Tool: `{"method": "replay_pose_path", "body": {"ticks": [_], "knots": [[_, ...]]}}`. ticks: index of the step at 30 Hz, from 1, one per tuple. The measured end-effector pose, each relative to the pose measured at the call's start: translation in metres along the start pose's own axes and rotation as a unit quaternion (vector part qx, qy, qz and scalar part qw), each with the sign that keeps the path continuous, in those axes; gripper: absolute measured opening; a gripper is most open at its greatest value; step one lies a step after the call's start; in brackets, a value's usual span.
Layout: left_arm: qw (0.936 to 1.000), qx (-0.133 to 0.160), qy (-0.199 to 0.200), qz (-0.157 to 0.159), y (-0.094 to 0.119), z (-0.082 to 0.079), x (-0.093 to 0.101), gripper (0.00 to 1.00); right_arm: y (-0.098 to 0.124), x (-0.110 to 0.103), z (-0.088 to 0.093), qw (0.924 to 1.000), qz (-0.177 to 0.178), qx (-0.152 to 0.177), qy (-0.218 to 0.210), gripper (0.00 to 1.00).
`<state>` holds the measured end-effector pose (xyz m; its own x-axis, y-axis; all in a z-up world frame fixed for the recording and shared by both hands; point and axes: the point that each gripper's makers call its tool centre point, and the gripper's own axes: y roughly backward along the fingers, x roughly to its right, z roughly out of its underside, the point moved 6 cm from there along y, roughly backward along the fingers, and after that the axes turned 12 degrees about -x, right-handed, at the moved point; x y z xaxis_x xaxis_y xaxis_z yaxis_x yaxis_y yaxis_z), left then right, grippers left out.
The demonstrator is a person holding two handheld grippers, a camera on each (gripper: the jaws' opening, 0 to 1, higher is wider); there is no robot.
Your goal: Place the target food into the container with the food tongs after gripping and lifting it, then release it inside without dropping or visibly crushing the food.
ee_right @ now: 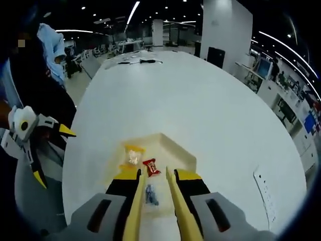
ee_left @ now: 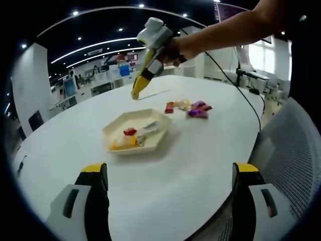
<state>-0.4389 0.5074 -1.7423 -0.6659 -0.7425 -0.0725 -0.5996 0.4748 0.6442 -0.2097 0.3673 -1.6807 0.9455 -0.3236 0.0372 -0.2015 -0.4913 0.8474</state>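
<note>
The left gripper [ee_left: 170,175] is held with jaws spread wide, empty, near the tray [ee_left: 113,131]. The right gripper [ee_right: 155,188] holds tongs [ee_right: 153,201] over the tray; their closure cannot be told. Snack packets [ee_left: 188,107] lie beyond; they should be squeezed gently

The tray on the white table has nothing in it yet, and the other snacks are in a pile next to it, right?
Not quite. The tray already holds a few wrapped snacks, as the left gripper view shows. The pile of other snacks does lie beside it on the white table.
</note>
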Motion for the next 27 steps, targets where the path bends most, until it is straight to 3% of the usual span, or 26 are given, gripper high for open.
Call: {"method": "replay_pose_path", "body": {"ticks": [11, 27], "knots": [[1.0, 0.001, -0.001, 0.003, 0.0, 0.0, 0.001, 0.99, 0.033, 0.021, 0.026, 0.9997, 0.017, 0.017, 0.0, 0.27], [1.0, 0.0, -0.005, 0.004, 0.0, 0.0, 0.001, 0.99, 0.066, 0.039, 0.069, 0.9986, 0.047, 0.003, -0.023, 0.28]]}}
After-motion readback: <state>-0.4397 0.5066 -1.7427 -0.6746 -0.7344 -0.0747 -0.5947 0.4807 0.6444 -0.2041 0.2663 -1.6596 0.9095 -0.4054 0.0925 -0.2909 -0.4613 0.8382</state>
